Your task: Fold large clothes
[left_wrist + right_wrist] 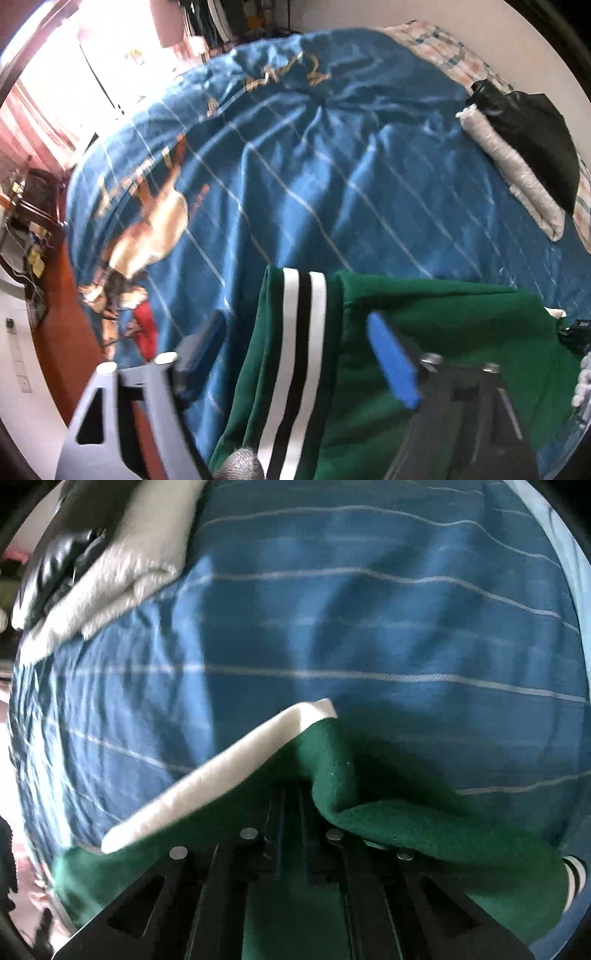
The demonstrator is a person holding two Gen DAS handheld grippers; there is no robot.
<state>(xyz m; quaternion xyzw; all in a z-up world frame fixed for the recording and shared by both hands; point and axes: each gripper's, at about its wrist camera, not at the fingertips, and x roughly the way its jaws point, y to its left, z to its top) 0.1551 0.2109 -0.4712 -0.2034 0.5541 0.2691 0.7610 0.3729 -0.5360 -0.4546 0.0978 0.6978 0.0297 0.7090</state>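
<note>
A green garment [443, 332] with a white and black striped band [303, 332] lies on the blue bed cover [332, 166] at the near edge. My left gripper [299, 343] stands open just above it. The striped band runs between its two blue pads [391, 354] and neither pad presses on it. In the right wrist view the green garment [424, 830] is bunched over my right gripper [291, 794], which is shut on a fold of it. The fingertips are hidden under the cloth, and the garment's white lining [221, 771] is turned up to the left.
A folded grey-white knit [517, 177] with a black garment [532, 133] on top lies on the bed's far right, also seen as the knit [122, 565] at top left. A checked pillow [443, 48] lies at the head. The wooden bed edge [74, 332] runs along the left.
</note>
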